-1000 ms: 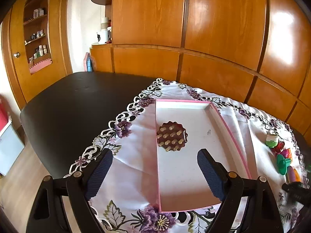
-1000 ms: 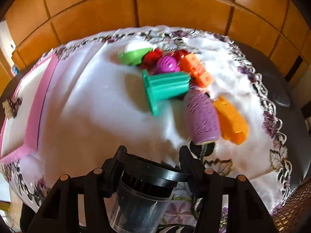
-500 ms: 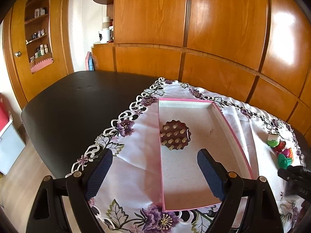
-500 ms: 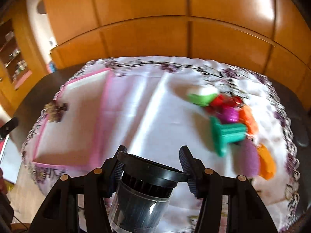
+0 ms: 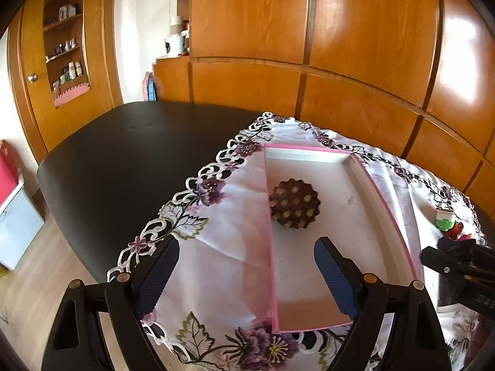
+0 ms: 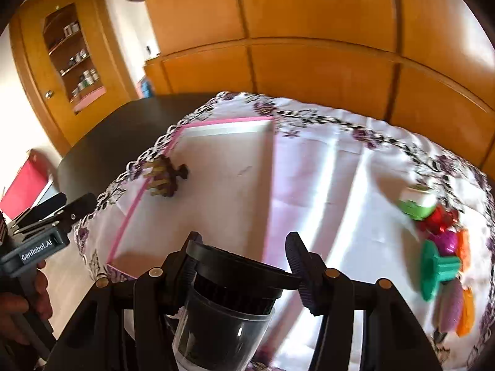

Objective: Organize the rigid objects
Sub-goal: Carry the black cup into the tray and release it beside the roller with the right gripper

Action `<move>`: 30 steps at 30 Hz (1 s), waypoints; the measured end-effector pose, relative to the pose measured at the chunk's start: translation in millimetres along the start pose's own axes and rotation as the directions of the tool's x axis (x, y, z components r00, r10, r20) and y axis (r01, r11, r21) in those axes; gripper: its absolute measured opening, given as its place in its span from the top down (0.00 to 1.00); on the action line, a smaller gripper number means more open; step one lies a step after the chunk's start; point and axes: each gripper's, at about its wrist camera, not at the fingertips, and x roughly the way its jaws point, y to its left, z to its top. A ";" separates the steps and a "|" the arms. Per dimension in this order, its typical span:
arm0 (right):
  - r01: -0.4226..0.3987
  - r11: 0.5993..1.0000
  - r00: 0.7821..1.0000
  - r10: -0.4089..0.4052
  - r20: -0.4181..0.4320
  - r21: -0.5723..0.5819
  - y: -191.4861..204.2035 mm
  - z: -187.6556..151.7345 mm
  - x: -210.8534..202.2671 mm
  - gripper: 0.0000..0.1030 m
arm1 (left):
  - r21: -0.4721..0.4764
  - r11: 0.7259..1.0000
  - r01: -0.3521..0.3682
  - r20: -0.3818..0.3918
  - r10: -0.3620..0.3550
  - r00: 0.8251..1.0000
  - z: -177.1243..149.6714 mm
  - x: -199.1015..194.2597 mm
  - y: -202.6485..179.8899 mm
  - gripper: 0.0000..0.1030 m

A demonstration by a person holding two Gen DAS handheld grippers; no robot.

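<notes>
Carrying a black-capped clear jar pinched between its fingers, the right gripper hangs near the pink tray. Next likely comes lowering it inside, right of the brown comb. The left gripper waits, fingers spread and empty.

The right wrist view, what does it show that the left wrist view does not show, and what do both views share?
Only the right wrist view shows the right gripper holding a black-lidded clear jar, a green spool-shaped toy, and a hand on the left gripper's handle.

Only the left wrist view shows the left gripper with jaws open and empty, over the cloth and the tray's edge.

Both show the pink-rimmed tray containing a brown studded disc, and the embroidered tablecloth.
</notes>
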 end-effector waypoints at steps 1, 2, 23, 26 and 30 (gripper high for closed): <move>-0.011 1.000 1.000 0.010 -0.011 -0.002 4.1 2.0 5.7 0.45 | -0.003 1.000 -0.005 -0.003 0.005 1.000 -0.4 0.8 2.5 0.13; -0.021 1.000 1.000 0.021 -0.019 -0.002 7.2 3.9 10.0 0.45 | -0.006 1.000 -0.012 -0.004 0.012 1.000 -0.6 1.3 5.0 0.13; -0.077 0.995 0.973 0.062 -0.222 -0.061 92.2 55.7 151.2 0.44 | -0.067 0.991 -0.118 0.009 0.119 0.993 2.5 3.9 40.9 0.09; -0.082 0.995 0.973 0.068 -0.220 -0.053 91.2 56.4 150.0 0.43 | -0.066 0.991 -0.117 0.017 0.119 0.993 3.6 2.0 41.2 0.09; -0.105 0.994 0.974 0.100 -0.202 -0.011 86.1 53.6 142.0 0.39 | -0.065 0.991 -0.113 0.020 0.115 0.993 4.4 0.5 40.0 0.09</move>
